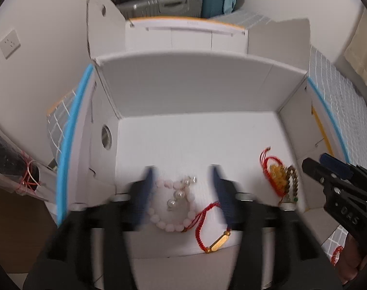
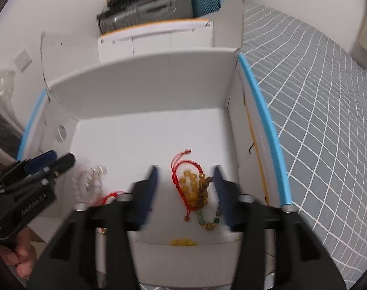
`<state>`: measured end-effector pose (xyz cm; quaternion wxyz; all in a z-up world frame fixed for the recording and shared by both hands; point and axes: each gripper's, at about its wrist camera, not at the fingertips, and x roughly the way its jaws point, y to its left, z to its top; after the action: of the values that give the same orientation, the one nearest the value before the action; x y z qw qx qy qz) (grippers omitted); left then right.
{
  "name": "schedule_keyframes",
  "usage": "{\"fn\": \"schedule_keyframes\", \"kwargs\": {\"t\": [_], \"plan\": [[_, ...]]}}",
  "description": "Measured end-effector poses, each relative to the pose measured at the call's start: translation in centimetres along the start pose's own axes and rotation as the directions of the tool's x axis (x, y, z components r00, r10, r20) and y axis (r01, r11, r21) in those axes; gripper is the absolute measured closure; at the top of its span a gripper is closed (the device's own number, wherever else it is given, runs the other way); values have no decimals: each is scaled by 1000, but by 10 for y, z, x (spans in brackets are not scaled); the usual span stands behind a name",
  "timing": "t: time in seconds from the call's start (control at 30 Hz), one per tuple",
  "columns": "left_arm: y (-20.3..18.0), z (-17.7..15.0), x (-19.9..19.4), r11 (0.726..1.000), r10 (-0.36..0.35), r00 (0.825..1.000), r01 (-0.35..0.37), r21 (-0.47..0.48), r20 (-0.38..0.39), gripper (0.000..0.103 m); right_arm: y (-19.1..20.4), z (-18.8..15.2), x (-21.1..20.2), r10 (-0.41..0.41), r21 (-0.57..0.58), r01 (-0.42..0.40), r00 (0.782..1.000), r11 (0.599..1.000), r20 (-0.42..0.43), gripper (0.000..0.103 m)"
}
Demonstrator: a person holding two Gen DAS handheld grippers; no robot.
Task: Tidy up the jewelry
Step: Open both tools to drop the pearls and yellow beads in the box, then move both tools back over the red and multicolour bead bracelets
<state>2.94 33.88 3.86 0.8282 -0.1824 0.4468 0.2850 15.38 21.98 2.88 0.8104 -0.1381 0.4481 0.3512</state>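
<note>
The left tool (image 1: 181,188) is hovering spread above a pink bracelet (image 1: 170,211) in the white box (image 1: 183,87), a red cord (image 1: 208,227) lying beside it. The right tool (image 2: 185,188) is hanging spread over amber beads (image 2: 194,188) nearer the box's right wall.

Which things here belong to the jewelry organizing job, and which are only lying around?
For the job:
- pink bead bracelet
- pearl piece
- red cord bracelet with gold bar
- amber bead bracelet
- white box
- left gripper, right gripper, both open

Lying about:
- suitcases
- checked blanket
- wall socket
</note>
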Motion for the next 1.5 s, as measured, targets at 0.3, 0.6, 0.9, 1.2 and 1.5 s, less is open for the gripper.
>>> {"fn": "schedule_keyframes", "kwargs": {"t": [0.3,0.6,0.9,1.2,1.5], "plan": [[-28,9,-29,999,-25,995,21,40,100,6,-43,8,-60,-56,74,45,986,996,155,11],[-108,15,-34,982,-116,986,97,162,116,6,-151,-8,-93,-193,177,161,963,971,186,9],[-219,-17,-32,916,-264,963,231,327,61,6,-284,-57,-101,-339,340,283,934,897,116,9],[-317,-69,-33,814,-367,929,342,469,-40,6,-383,-121,-104,-423,457,368,906,810,20,9],[-362,-141,-10,732,-382,912,397,554,-150,6,-437,-164,-83,-406,529,379,911,759,-70,14]]}}
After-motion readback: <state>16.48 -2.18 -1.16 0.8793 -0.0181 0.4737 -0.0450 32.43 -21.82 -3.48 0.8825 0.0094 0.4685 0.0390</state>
